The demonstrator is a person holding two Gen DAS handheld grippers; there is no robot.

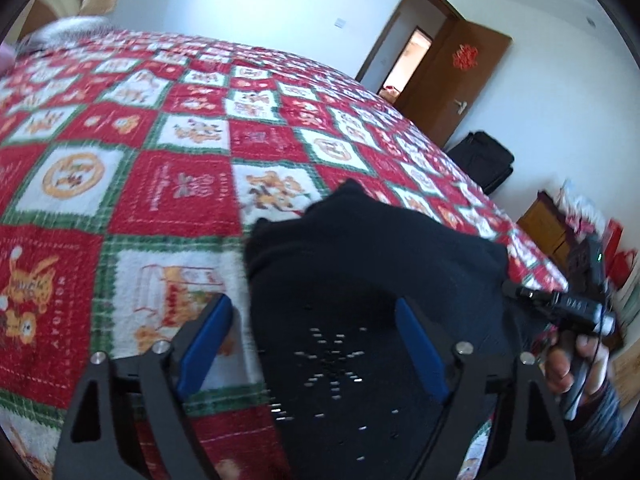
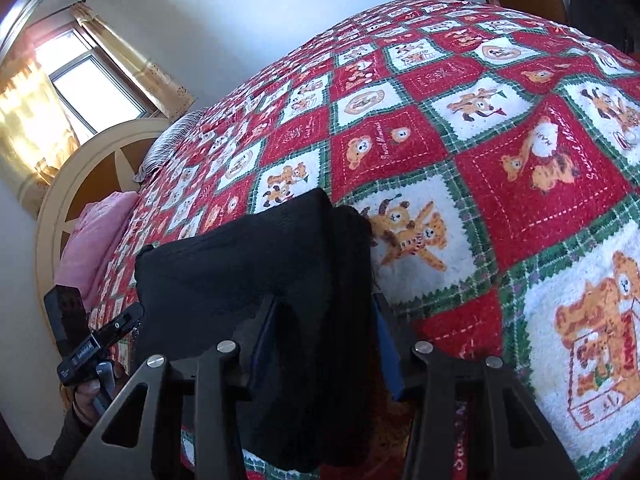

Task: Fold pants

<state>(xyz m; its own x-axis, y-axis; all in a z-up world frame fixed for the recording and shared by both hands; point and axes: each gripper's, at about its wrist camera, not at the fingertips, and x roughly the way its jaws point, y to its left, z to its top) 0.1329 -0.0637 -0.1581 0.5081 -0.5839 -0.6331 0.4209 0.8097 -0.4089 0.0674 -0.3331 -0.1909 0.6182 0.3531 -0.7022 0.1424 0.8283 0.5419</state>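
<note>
A: From the left wrist view, where is the garment?

B: The black knitted pants [image 1: 372, 280] lie bundled on the red, white and green checked bedspread [image 1: 160, 184], near the bed's edge. The left tongs [image 1: 312, 344] stand spread wide; the bundle's left edge runs between the blue pads [image 1: 208, 332], with only the right pad over cloth. They pinch nothing.

A: And the right wrist view?

B: Here the right tongs [image 2: 324, 344] straddle the bundle's right-hand edge, blue pads close against the thick black fold on both sides. I judge they pinch it, lightly.

A: Which way does it run?

B: Its long axis seems to stretch sideways between the two tongs, one at each end. The right is nearer to holding; the left must close first.
</note>
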